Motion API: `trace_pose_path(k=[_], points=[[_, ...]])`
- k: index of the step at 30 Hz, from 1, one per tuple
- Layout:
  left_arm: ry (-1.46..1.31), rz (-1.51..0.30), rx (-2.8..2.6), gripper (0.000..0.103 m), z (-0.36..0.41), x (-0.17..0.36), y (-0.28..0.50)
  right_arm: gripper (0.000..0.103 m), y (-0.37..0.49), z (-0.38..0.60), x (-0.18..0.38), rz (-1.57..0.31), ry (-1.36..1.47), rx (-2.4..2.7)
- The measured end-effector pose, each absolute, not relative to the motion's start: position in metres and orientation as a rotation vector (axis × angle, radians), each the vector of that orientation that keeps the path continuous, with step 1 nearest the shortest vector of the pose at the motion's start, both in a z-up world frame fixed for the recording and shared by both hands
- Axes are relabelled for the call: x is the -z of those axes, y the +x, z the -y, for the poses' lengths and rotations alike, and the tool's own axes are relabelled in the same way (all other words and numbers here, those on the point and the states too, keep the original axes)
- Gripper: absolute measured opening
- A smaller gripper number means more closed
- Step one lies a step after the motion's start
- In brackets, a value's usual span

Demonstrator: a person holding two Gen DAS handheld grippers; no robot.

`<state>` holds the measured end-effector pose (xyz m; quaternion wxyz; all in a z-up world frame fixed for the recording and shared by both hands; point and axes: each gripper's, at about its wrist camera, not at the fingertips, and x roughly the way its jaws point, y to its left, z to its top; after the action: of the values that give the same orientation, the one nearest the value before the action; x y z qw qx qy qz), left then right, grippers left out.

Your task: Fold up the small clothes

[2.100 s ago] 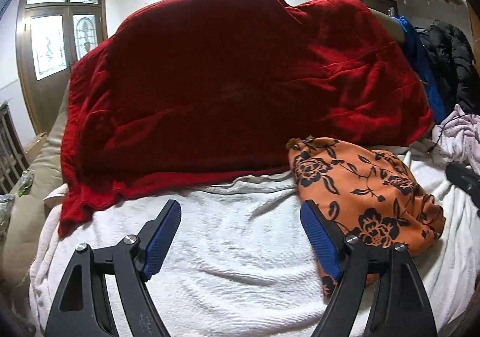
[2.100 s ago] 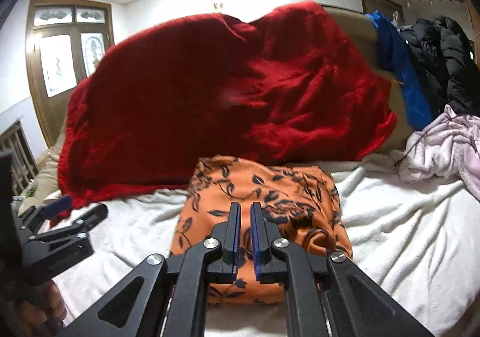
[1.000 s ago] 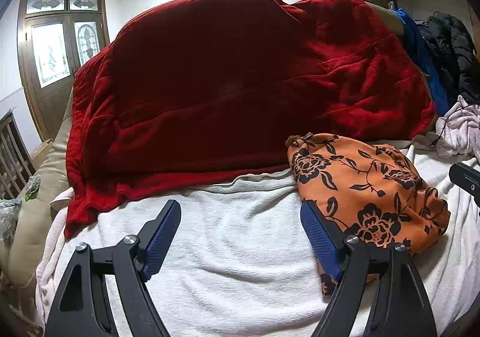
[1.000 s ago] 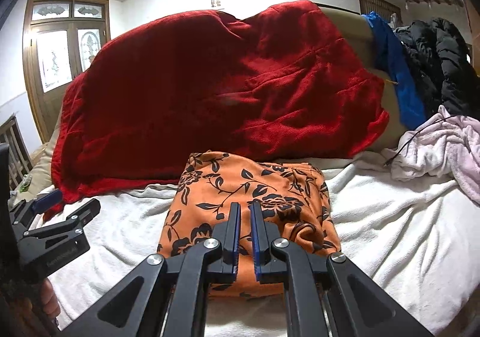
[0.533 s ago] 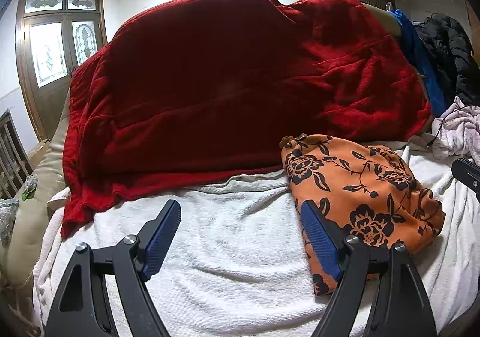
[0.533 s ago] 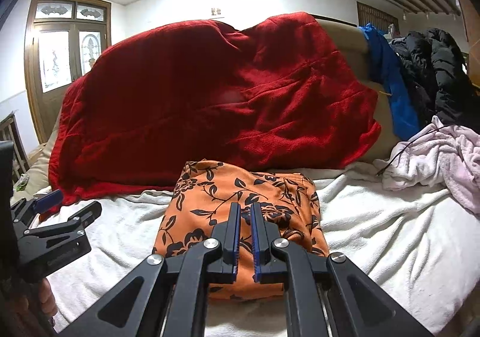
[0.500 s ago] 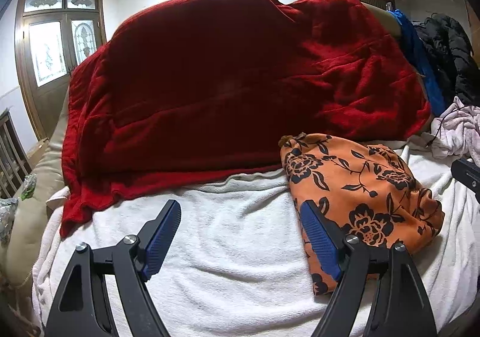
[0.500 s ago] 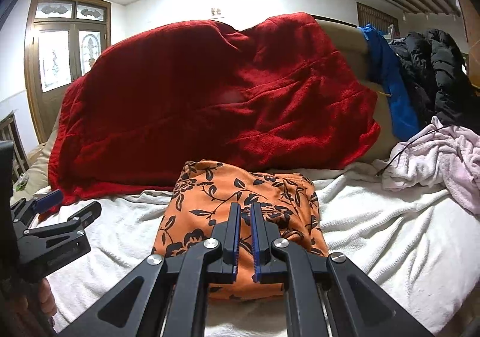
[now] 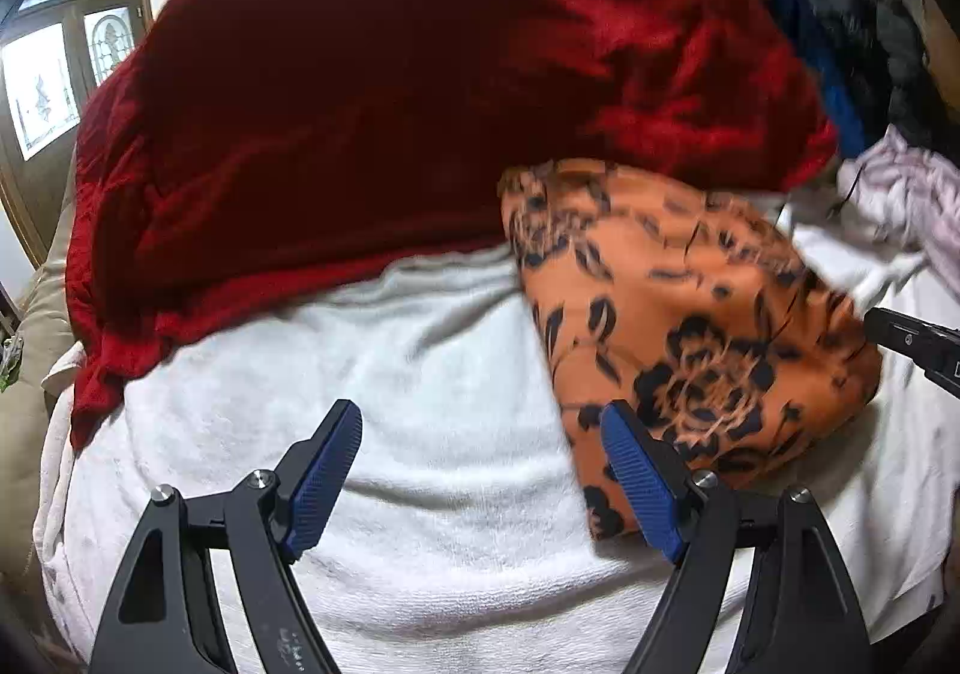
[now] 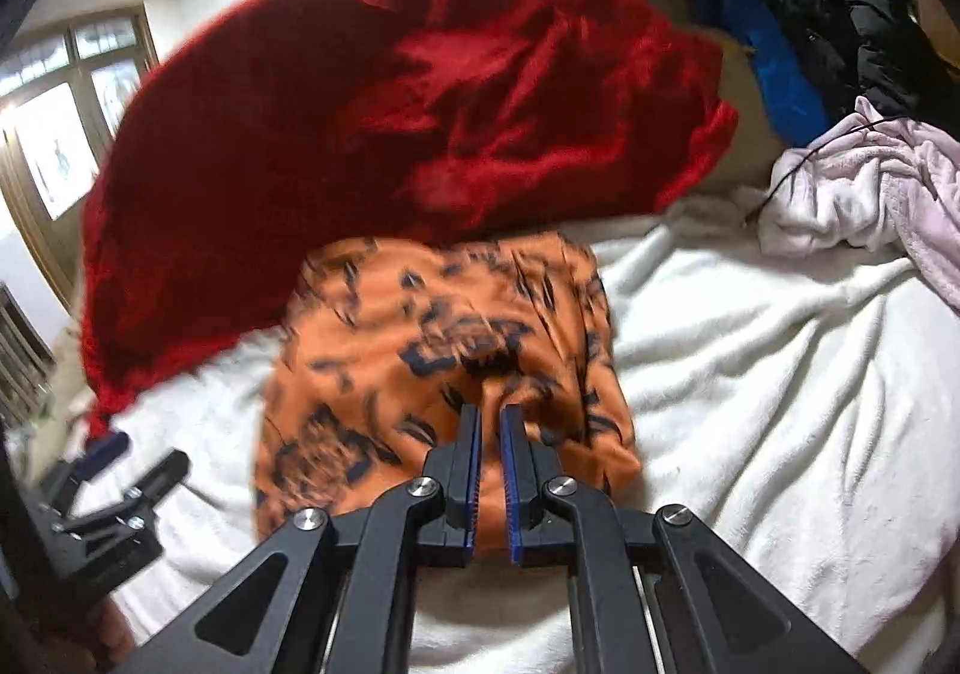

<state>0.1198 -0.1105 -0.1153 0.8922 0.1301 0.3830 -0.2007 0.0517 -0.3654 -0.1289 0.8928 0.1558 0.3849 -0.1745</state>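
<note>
A folded orange garment with black flowers (image 9: 678,308) lies on the white towel-covered bed (image 9: 408,392), also in the right wrist view (image 10: 444,368). My left gripper (image 9: 480,422) is open and empty above the towel, its right finger (image 9: 636,482) at the garment's left front edge. My right gripper (image 10: 489,416) is shut and empty, its tips over the garment's near edge. It shows at the right in the left wrist view (image 9: 918,341).
A big red blanket (image 9: 390,92) is draped behind the garment. A pale pink cloth (image 10: 870,194), a blue cloth (image 10: 750,32) and a black jacket (image 10: 864,8) lie at the right. A wooden door (image 9: 48,80) is at the far left.
Both grippers have tipped down and moved in toward the bed; the orange garment looms larger. Both views are motion-blurred. Jaw states are unchanged.
</note>
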Motion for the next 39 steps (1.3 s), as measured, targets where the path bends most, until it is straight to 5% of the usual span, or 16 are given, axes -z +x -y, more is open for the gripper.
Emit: trace_pose_path(k=[5, 18, 39], points=[[0.388, -0.892, 0.386, 0.082, 0.132, 0.154, 0.128, 0.009, 0.075, 0.374, 0.174, -0.977, 0.37, 0.358], [0.258, -0.679, 0.433, 0.082, 0.107, 0.103, 0.107, 0.009, 0.044, 0.339, 0.103, -0.695, 0.1, 0.534], [0.179, -0.615, 0.437, 0.082, 0.089, 0.083, 0.107, 0.009, 0.045, 0.327, 0.093, -0.646, 0.049, 0.549]])
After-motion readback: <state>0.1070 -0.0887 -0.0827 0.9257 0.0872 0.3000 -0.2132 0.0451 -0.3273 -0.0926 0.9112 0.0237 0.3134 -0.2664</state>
